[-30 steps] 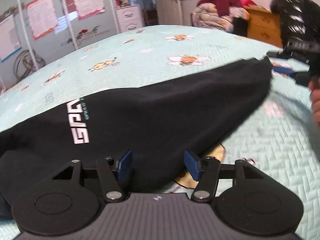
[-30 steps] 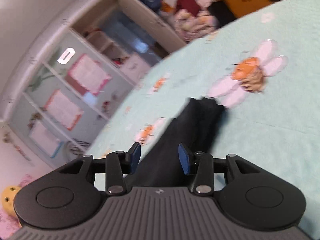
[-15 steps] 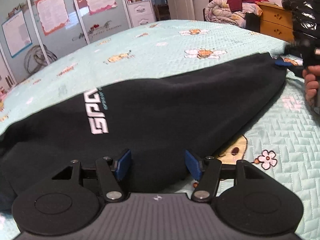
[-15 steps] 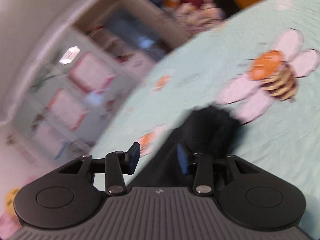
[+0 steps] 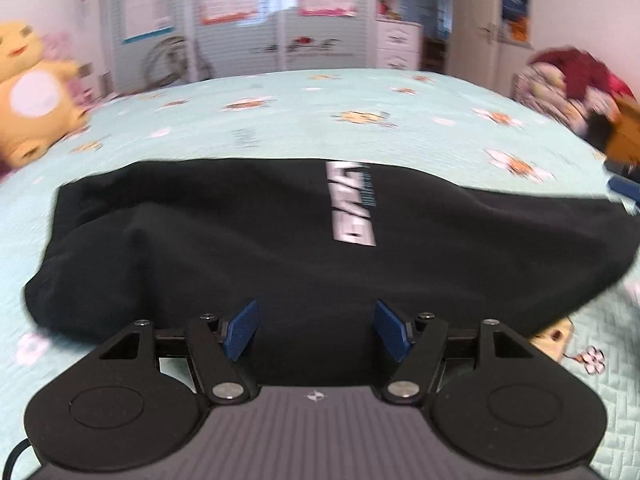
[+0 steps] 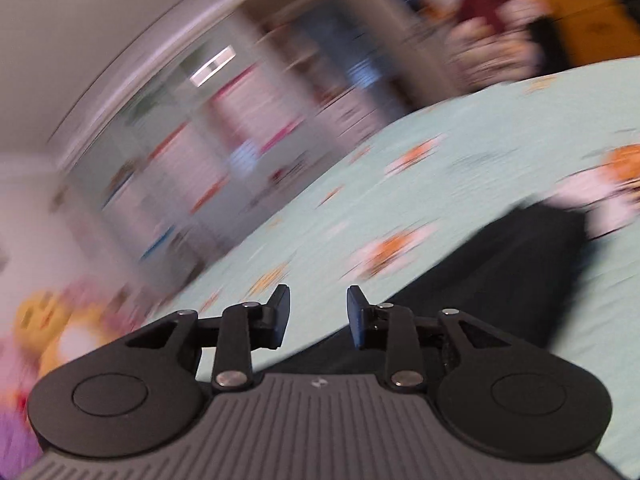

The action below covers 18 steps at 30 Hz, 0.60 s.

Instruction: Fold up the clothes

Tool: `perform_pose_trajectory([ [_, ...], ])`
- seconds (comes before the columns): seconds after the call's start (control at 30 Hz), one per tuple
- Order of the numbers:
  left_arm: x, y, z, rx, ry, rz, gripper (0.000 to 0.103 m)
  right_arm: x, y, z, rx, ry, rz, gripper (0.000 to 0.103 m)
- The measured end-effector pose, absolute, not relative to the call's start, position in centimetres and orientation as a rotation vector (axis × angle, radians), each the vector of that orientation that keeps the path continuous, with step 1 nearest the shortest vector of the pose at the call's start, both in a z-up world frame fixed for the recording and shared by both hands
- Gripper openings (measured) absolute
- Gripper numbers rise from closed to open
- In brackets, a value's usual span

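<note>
left gripper [image 5: 315,330], foreground: blue pads apart, having just widened a little; black fabric lies between and below them, but the pads do not press on it. right gripper [image 6: 318,316]: jaws apart after just reopening, with only bedspread showing in the gap and the dark cloth passing under its right finger, none of it held. middle ground: the black garment [image 5: 280,248], white logo [image 5: 352,204] uppermost, lies as a long, lumpy shape on the pale green bee-print bedspread [image 5: 280,112]. judged progress: at least one fold appears laid and released; the bundle is still uneven, so further folds and smoothing remain. background: yellow plush toy [image 5: 32,96], wardrobe doors [image 5: 240,20], heaped clothes [image 5: 568,80].
</note>
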<state>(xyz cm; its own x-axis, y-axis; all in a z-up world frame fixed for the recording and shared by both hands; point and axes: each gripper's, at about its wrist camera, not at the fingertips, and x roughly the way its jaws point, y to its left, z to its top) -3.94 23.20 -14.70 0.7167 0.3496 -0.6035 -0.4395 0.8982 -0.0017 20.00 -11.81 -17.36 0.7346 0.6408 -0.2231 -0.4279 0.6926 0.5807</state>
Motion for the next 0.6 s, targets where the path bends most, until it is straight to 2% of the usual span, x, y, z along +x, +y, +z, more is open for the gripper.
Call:
perform_pose_trajectory([
  [0.3, -11.1, 32.2, -14.9, -0.388, 0.518, 0.589, 0.073, 12.9, 8.5, -14.9, 0.265, 0.535, 0.995, 0.033],
  [0.43, -14.5, 38.2, -16.9, -0.704, 0.436, 0.612, 0.073, 7.5, 15.8, -12.6, 0.162, 0.528, 1.088, 0.045],
  [0.6, -16.0, 46.2, -20.7, -1.162, 0.358, 0.597, 0.074, 4.1, 22.3, -12.1, 0.056, 0.548, 1.106, 0.045],
])
